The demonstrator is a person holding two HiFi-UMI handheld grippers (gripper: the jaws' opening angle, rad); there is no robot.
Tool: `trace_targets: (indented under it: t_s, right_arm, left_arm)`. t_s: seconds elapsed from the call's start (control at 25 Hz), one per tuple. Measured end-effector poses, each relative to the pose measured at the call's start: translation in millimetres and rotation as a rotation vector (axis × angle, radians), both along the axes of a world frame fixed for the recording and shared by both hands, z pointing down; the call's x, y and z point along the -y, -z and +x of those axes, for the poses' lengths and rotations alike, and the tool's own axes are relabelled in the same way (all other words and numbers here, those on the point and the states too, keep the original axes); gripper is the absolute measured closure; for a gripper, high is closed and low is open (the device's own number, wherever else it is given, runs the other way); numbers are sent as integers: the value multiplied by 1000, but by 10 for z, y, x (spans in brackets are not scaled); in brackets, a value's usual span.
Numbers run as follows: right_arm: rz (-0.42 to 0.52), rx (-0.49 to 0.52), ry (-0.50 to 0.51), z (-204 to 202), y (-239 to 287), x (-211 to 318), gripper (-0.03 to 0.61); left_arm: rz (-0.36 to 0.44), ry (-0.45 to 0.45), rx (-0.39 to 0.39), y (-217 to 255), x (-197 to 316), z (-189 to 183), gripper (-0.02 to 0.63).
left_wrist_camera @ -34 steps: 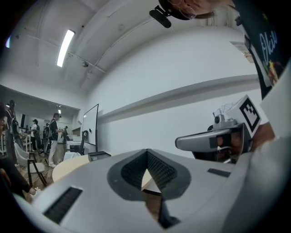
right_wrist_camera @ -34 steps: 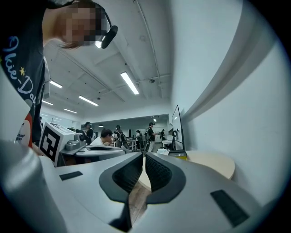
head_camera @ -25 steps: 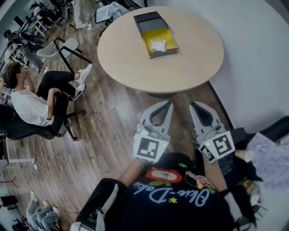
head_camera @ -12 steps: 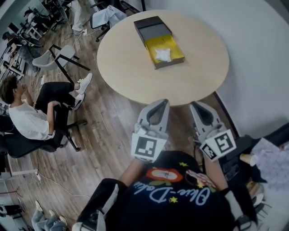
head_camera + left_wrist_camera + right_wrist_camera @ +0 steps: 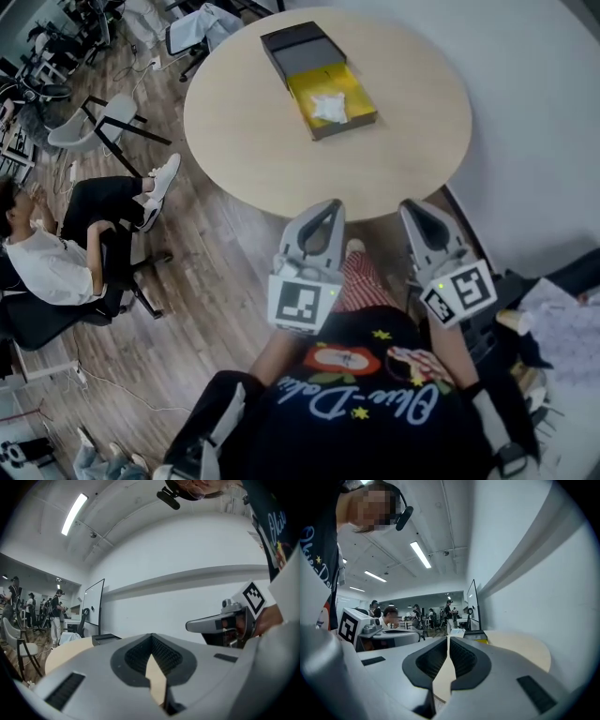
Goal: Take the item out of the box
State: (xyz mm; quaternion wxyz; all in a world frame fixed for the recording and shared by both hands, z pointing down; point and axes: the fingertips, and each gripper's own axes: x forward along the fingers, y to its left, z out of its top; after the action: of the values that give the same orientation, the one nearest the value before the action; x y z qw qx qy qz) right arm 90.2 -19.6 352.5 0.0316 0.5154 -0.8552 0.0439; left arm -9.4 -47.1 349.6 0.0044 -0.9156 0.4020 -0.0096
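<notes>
An open box [image 5: 333,98] with a yellow inside lies on the round beige table [image 5: 253,141]. A white crumpled item [image 5: 330,106] rests in it, and its dark lid [image 5: 298,49] lies flat behind it. Both grippers hang over the floor, short of the table's near edge and well away from the box. My left gripper [image 5: 330,204] is shut and empty, its tips meeting [image 5: 151,637]. My right gripper [image 5: 412,206] is shut on nothing too, its tips touching [image 5: 448,639]. The box [image 5: 476,637] shows small and far ahead in the right gripper view.
A seated person [image 5: 56,262] and folding chairs [image 5: 103,117] stand on the wooden floor to the left. A white wall [image 5: 544,141] runs close along the table's right side. Bags and papers [image 5: 562,328] lie at the lower right.
Both grippers have edged forward toward the table's near edge, and the table has shifted left in the head view. A striped trouser leg now shows between the grippers. Both stay shut.
</notes>
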Motion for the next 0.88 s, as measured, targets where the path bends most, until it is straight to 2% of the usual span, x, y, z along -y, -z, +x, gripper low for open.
trace_targets:
  t_s: [0.08, 0.24, 0.28, 0.4, 0.68, 0.88]
  right_arm:
    - [6, 12, 9, -3, 6, 158, 581]
    - [20, 43, 52, -67, 34, 546, 581]
    - [23, 49, 64, -82, 49, 648, 581]
    - [36, 49, 96, -110, 106, 954, 581]
    - [45, 47, 153, -60, 169, 1544, 581]
    - [21, 49, 171, 78, 121, 1828, 581]
  left_arm:
    - [15, 15, 16, 5, 111, -36, 623]
    - [88, 61, 141, 48, 394, -123, 623]
    - [98, 74, 145, 77, 477, -139, 623]
    - [78, 109, 99, 139, 744, -176, 623]
    - [83, 141, 112, 179, 1248, -72, 623]
    - [37, 177, 82, 146, 1556, -26, 623]
